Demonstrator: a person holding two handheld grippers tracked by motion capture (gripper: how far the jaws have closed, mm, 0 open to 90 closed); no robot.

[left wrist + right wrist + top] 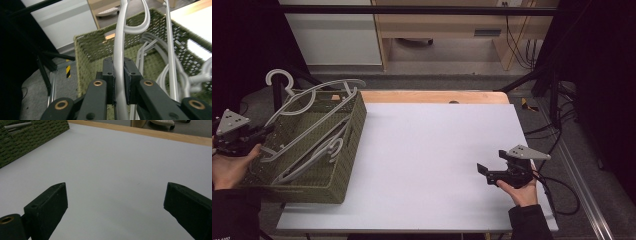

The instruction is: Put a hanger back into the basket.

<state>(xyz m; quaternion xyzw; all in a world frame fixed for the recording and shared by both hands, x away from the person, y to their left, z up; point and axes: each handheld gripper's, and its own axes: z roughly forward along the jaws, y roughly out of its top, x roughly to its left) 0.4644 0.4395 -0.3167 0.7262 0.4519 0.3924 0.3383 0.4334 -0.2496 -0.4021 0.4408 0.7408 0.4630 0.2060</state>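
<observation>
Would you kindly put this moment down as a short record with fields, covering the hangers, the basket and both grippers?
work in hand: lifting a grey hanger from the green woven basket
left gripper: shut on the hanger's rod, at the basket's left end
held hanger: tilted, hook raised above the basket's far left corner
other hangers: lying inside the basket, count unclear
right gripper: open, nothing between the jaws, over the white tabletop
white tabletop: basket stands on its left part
</observation>
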